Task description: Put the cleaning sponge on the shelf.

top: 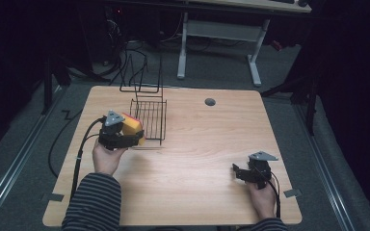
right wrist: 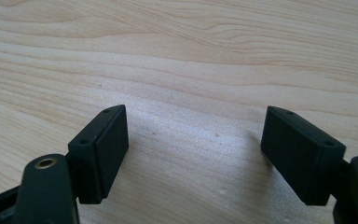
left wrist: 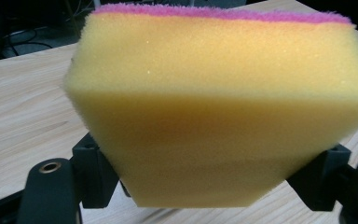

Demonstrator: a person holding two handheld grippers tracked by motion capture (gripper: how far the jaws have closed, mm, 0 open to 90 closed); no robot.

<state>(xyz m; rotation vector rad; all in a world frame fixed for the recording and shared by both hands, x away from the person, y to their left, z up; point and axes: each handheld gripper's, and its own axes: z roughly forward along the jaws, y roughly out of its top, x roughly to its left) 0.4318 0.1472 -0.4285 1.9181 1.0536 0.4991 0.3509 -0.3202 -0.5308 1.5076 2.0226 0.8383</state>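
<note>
Yellow foam sponge (left wrist: 219, 116) (pink scrub top) — clamped between left tongs (left wrist: 212, 172).

The left hand-held gripper (top: 134, 136) is clamped on a yellow sponge (left wrist: 219, 107), just beside the wire rack (top: 149, 118). The right hand-held gripper (right wrist: 193, 156) rests well apart from that rack, its jaws spread wide with nothing between them.

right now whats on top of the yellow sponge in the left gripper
A thin pink scouring layer runs along the top of the sponge, which the left gripper holds by its lower part. The layer's upper face is out of sight.
</note>
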